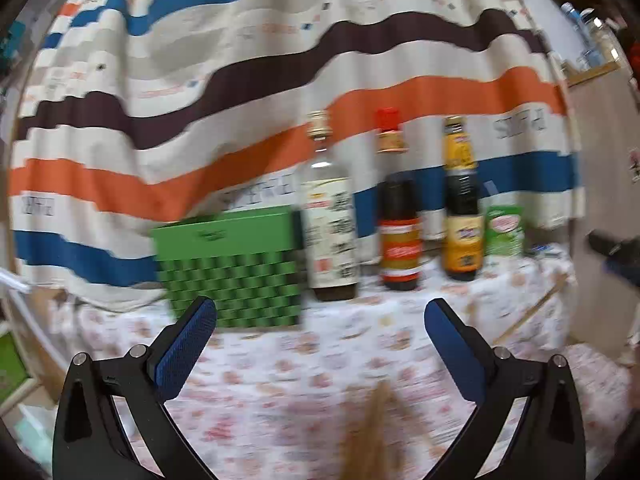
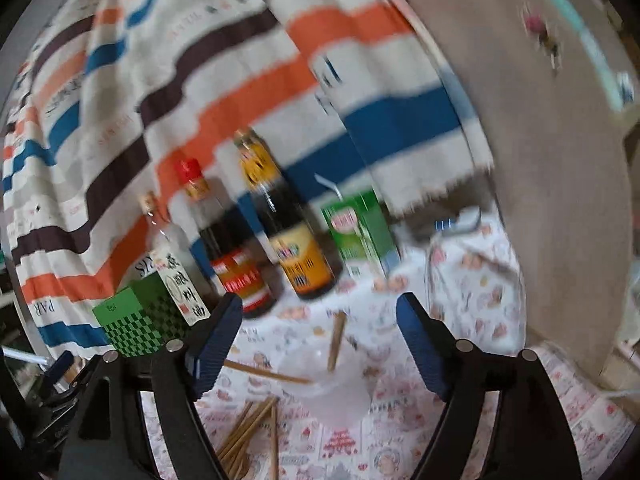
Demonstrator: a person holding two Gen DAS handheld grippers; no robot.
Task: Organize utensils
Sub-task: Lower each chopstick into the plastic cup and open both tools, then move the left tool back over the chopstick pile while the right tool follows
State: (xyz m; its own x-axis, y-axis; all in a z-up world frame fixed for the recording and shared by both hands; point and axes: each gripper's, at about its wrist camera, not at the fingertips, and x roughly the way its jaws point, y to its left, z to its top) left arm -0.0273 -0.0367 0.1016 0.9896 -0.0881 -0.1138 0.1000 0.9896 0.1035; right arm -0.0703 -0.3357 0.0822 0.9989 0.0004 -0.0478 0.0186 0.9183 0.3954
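Several wooden chopsticks lie loose on the patterned tablecloth below my right gripper, which is open and empty. A clear plastic cup stands between its fingers, with one chopstick leaning in it. Another chopstick lies flat left of the cup. My left gripper is open and empty above the cloth, facing a green checkered holder. A blurred brown chopstick bundle shows below it, and one chopstick lies at the right.
Three sauce bottles and a green carton stand in a row at the back, against a striped curtain. They also show in the right wrist view. A brown panel stands at the right.
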